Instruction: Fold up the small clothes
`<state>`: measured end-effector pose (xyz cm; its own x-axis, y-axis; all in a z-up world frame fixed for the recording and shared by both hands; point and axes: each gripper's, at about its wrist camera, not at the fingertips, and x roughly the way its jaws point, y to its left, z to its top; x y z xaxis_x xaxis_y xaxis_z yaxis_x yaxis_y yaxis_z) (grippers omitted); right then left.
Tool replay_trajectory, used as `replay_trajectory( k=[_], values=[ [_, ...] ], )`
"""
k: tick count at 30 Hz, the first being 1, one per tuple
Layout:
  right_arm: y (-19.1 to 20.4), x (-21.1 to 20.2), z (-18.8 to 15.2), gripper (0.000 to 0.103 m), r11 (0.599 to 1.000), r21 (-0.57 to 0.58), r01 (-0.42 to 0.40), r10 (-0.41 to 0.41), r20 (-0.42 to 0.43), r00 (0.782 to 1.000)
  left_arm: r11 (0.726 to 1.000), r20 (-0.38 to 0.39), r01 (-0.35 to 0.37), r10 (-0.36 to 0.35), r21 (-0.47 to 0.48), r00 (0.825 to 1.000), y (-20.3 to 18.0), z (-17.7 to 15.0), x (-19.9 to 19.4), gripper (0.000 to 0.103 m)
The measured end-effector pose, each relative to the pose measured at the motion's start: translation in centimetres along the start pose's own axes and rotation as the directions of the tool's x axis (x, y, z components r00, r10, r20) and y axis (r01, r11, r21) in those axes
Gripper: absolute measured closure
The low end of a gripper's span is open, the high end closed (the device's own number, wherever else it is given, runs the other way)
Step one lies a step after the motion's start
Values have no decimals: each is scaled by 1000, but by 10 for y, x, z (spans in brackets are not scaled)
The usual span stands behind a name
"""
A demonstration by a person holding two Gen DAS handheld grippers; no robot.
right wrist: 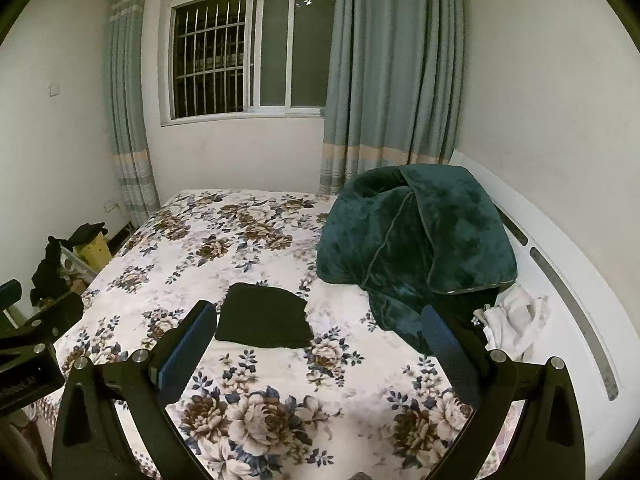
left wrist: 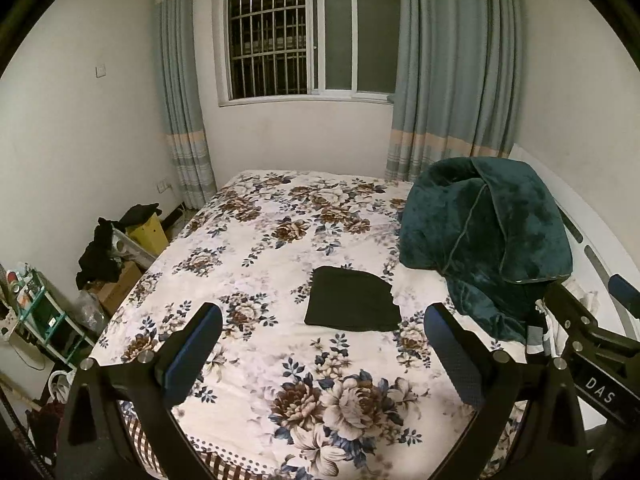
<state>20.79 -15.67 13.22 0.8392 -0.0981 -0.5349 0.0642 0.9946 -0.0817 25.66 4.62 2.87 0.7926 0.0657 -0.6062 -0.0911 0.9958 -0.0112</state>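
1. Left claw [left wrist: 322, 328]: jaws spread wide, nothing between them, held above the near part of the bed; blue pads face inward.
2. Right claw [right wrist: 320, 330]: likewise spread wide and empty, above the near right part of the bed. Its body also shows at the right edge of the left wrist view (lettering "DAS" on it).
3. Black garment [left wrist: 352, 299]: lies flat on the bed beyond both claws, folded to a compact rough rectangle with its far right corner cut at a slant. Neither claw touches it.
4. Bed [left wrist: 256, 240]: covered by a white sheet with brown and blue flowers.
5. Green blanket [right wrist: 416, 240]: heaped at the right side of the bed, just right of the garment, against the white headboard [right wrist: 560, 264].
6. White cloth [right wrist: 516, 320]: crumpled, near right of the blanket.
7. Far wall: barred window [left wrist: 308, 36] between blue-grey curtains [left wrist: 452, 72].
8. Floor left of the bed: boxes and dark clothes piled [left wrist: 108, 256].
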Motion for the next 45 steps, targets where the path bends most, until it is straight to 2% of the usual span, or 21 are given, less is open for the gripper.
replay_trajectory(
  k=[45],
  values=[
    [3,-1,-5,0,1000,3,2,-2,8,1000,1000,9,-15,15,-11,1000,-8,2,-14,0]
  ],
)
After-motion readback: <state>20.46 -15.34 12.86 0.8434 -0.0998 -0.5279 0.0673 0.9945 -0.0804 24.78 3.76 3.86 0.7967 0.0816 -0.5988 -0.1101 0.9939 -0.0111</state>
